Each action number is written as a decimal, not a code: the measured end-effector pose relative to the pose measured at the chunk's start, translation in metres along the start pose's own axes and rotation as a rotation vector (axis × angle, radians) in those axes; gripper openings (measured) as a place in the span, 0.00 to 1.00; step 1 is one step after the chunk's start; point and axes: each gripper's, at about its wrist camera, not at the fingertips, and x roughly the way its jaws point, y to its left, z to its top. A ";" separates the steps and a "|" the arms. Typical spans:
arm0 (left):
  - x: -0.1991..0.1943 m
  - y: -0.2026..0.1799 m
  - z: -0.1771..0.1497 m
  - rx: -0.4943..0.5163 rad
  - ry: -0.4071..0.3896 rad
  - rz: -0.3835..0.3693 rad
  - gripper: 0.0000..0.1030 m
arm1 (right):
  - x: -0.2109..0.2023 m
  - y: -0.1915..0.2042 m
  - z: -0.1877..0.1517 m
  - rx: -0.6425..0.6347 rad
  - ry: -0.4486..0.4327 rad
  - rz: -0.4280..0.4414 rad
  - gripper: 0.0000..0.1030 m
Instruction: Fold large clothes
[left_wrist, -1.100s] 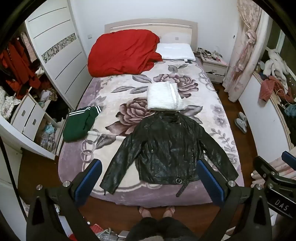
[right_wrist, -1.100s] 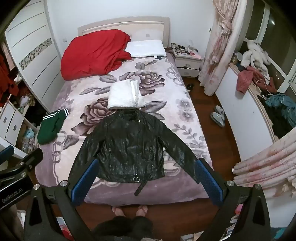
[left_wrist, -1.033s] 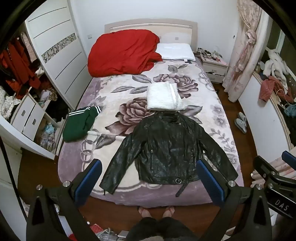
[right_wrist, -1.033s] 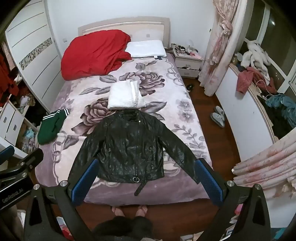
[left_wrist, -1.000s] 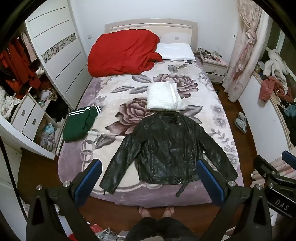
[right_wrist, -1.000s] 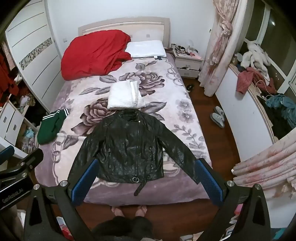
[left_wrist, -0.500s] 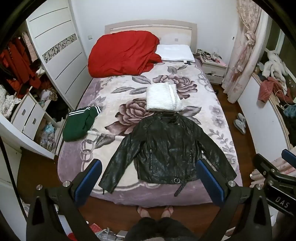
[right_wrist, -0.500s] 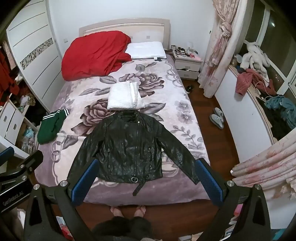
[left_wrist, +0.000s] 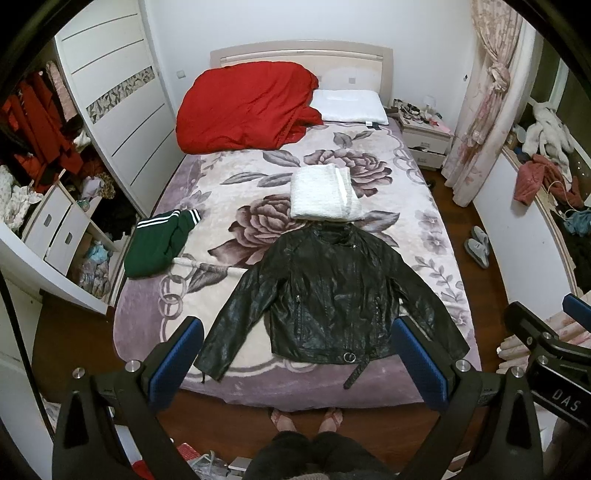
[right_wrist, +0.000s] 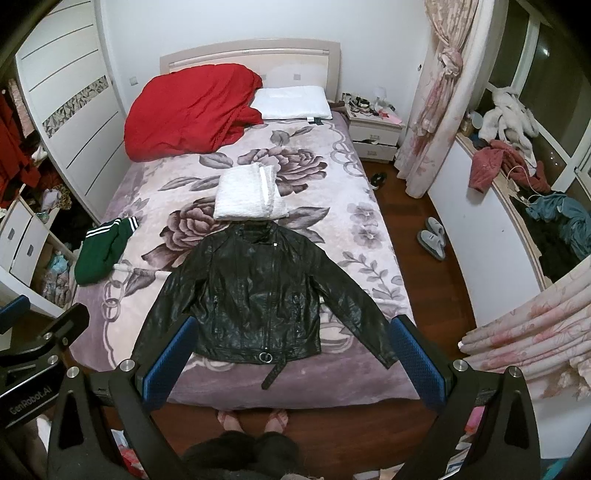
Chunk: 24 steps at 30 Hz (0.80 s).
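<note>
A black leather jacket (left_wrist: 332, 291) lies flat and face up on the foot of the bed, sleeves spread out, belt buckle at the hem; it also shows in the right wrist view (right_wrist: 258, 288). My left gripper (left_wrist: 295, 354) is open and empty, held high above the bed's foot edge. My right gripper (right_wrist: 291, 354) is open and empty, held beside it at the same height. Neither touches the jacket.
A folded white garment (left_wrist: 323, 194) lies just beyond the jacket's collar. A green garment with white stripes (left_wrist: 159, 245) lies at the bed's left edge. A red duvet (left_wrist: 247, 107) and a white pillow (left_wrist: 351, 107) lie at the headboard. The floral blanket (left_wrist: 424, 229) covers the bed.
Both grippers have drifted slightly up and back, so the bed and jacket look a little farther away. Nothing on the bed has moved.
</note>
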 end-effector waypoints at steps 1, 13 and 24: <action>0.000 0.000 0.000 0.001 0.000 -0.001 1.00 | -0.001 0.000 0.001 0.000 -0.001 0.000 1.00; 0.001 0.000 0.000 -0.002 -0.004 -0.004 1.00 | -0.008 -0.008 0.004 -0.004 -0.011 -0.004 1.00; 0.000 0.000 -0.001 -0.001 -0.009 -0.006 1.00 | -0.009 -0.006 0.003 -0.003 -0.015 -0.004 1.00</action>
